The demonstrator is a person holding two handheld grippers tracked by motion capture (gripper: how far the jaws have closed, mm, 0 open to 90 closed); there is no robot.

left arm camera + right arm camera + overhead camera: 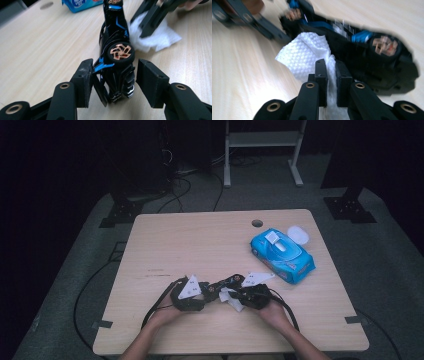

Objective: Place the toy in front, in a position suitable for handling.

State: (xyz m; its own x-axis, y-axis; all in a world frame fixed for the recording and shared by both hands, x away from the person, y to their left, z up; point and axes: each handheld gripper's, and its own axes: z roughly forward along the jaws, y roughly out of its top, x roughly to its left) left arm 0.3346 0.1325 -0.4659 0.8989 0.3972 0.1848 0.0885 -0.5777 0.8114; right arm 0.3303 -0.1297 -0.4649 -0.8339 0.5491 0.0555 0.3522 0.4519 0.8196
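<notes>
Car [113, 65], lying at the worktop's [200, 240] six o'clock, gets wiped: left fingers [82, 82] bracket its tail, narrowed but not clearly gripping. Clamp first, then right fingers [321, 75], pinching the wipe [304, 56], should rub steadily along the body.

Toy car [115, 45]: glossy black plastic, blue trim, copper-toned wheel hubs. Wipe [305, 56]: white, dimpled, cloth-like weave. Table [190, 240]: pale matt wood grain. Wipes pack [282, 254] near its right edge: shiny blue film
</notes>
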